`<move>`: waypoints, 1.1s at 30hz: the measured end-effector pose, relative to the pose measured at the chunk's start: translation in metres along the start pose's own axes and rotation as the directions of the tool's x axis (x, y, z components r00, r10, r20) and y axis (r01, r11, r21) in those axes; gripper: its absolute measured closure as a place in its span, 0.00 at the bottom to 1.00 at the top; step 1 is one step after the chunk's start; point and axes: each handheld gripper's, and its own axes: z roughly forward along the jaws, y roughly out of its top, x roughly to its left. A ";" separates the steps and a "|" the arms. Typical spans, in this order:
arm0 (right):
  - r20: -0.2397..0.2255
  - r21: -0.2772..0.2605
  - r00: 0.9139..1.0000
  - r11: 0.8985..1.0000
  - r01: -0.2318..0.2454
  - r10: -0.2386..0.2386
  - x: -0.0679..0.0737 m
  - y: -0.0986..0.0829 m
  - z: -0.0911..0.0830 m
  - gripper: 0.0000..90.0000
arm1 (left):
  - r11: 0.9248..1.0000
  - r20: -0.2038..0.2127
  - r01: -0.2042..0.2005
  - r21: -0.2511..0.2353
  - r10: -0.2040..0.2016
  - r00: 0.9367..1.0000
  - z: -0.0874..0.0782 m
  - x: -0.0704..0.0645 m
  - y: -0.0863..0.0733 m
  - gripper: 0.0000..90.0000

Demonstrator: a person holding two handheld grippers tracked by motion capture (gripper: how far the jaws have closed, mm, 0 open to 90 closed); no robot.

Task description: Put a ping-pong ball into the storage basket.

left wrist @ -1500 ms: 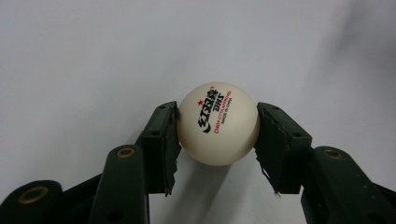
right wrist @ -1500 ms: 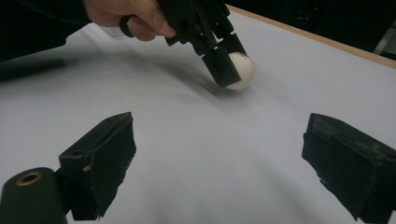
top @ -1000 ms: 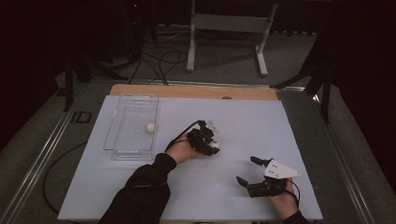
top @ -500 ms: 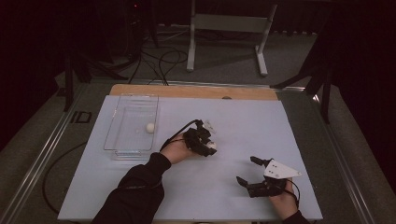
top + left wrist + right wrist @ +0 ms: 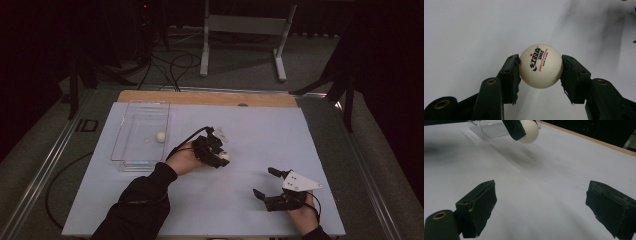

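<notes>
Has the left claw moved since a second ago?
Yes, slightly. In the high view the left claw, shut on the ball, has drifted a little nearer the person, away from the clear tray.

Brightness: the white tabletop [image 5: 250,125] is evenly lit from above; everything beyond its edges is dim to black.
Shadows: soft grey smears lie on the tabletop around the ball [image 5: 540,66].
Focus: the ball's print is crisp; in the right gripper view, the pads nearest the camera are soft.
</notes>
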 end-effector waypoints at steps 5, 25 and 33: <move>0.001 0.000 1.000 1.000 0.001 -0.001 0.000 0.000 0.000 0.10 | 1.000 0.006 -0.008 -0.004 0.008 1.000 -0.007 -0.002 0.001 0.58; 0.005 -0.005 1.000 1.000 0.010 -0.010 0.000 0.001 -0.001 0.10 | 0.999 0.013 -0.024 -0.038 0.024 1.000 -0.040 -0.003 -0.002 0.58; 0.006 -0.002 1.000 1.000 0.010 -0.010 0.000 0.001 -0.001 0.10 | 0.998 -0.002 -0.031 -0.047 0.030 1.000 -0.059 -0.001 -0.005 0.58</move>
